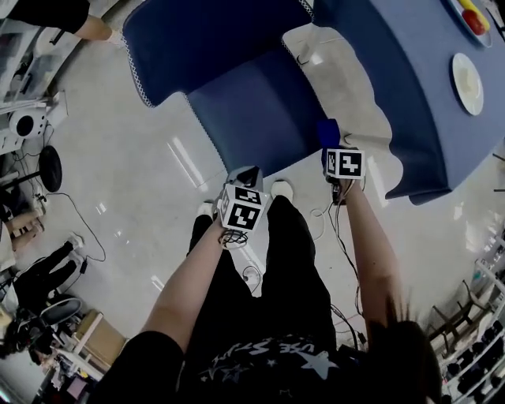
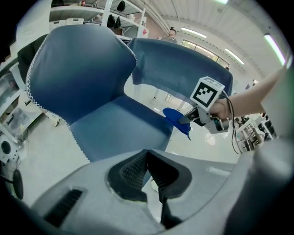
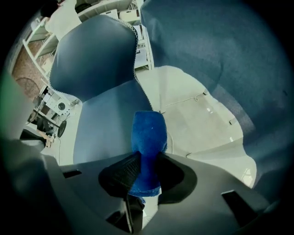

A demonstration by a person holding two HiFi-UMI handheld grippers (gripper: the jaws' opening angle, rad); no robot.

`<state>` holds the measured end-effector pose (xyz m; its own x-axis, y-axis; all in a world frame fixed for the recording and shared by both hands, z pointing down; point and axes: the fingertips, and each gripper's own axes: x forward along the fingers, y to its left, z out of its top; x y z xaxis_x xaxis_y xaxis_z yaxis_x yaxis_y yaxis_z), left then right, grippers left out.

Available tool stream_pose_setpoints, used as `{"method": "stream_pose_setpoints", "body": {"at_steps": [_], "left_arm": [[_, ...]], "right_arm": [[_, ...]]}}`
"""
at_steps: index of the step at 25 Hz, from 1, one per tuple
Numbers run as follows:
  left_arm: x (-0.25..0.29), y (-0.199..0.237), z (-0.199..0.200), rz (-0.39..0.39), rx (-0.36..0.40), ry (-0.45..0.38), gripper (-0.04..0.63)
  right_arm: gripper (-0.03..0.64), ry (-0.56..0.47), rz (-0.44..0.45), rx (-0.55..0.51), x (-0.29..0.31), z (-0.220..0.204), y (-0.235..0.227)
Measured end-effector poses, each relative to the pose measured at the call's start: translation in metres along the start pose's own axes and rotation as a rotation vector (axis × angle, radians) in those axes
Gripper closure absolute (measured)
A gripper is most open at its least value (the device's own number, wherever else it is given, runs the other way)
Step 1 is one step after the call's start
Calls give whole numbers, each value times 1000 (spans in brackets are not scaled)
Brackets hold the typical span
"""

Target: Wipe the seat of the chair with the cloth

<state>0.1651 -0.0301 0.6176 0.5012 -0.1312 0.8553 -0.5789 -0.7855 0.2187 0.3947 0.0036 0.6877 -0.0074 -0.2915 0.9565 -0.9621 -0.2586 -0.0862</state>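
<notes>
Now, the wiping has not begun, as far as I can judge. The right tongs (image 3: 146, 161) are clamped on the small bright-blue fuzzy cloth (image 3: 148, 133), which sticks out ahead of them in a rounded wad. It hangs at the front right edge of the seat (image 1: 252, 118) of the chair in a dark-blue fabric cover with white stitched edging (image 2: 82, 69). Whether the wad already touches the fabric I cannot tell; in the left gripper view it looks to sit just off the seat's corner.

The left tongs (image 2: 148, 170) are pressed together with nothing between them. They hang near the seat's front edge and play no part at present.

The step in hand looks like the approach. The next move calls for bringing the wad inward over the seat, lowering it until it presses flat, and then drawing it across in strokes. The grip has to stay firm, so the cloth does not drag out of the jaws on the fabric.

Counted: one chair, one cloth, and two tongs, one loaded and one empty. To the right is one bench draped in a blue tablecloth (image 1: 394, 79). Two plates stand on it, a plain white round plate (image 1: 467, 83) and a second plate with red and yellow food (image 1: 476, 17).
</notes>
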Motion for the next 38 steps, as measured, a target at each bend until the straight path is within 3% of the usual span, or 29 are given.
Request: {"method": "stream_pose_setpoints", "body": {"at_steps": [4,8,14,18,25,31,38], "left_arm": [[-27,18,4,-42,59,-28,575],[-68,47,5,-59,119,-55,575],[-140,107,14,-40,110,-133,575],[-191,127,15,-74,133,-195,575],[-253,142,-18,-139,275,-225,575],[-283,125,-38,-173,245,-204,575],[-291,88,-49,-211,272,-236,575]], "right_arm": [[508,-63,-6,72,-34,10,38],[508,-119,-18,76,-71,23,87],[508,-217,-14,90,-124,52,162],[508,-288,-35,97,-170,57,210],[508,-346,-8,142,-242,6,298],[508,-352,15,268,-276,-44,316],[508,-360,4,337,-287,-95,316]]}}
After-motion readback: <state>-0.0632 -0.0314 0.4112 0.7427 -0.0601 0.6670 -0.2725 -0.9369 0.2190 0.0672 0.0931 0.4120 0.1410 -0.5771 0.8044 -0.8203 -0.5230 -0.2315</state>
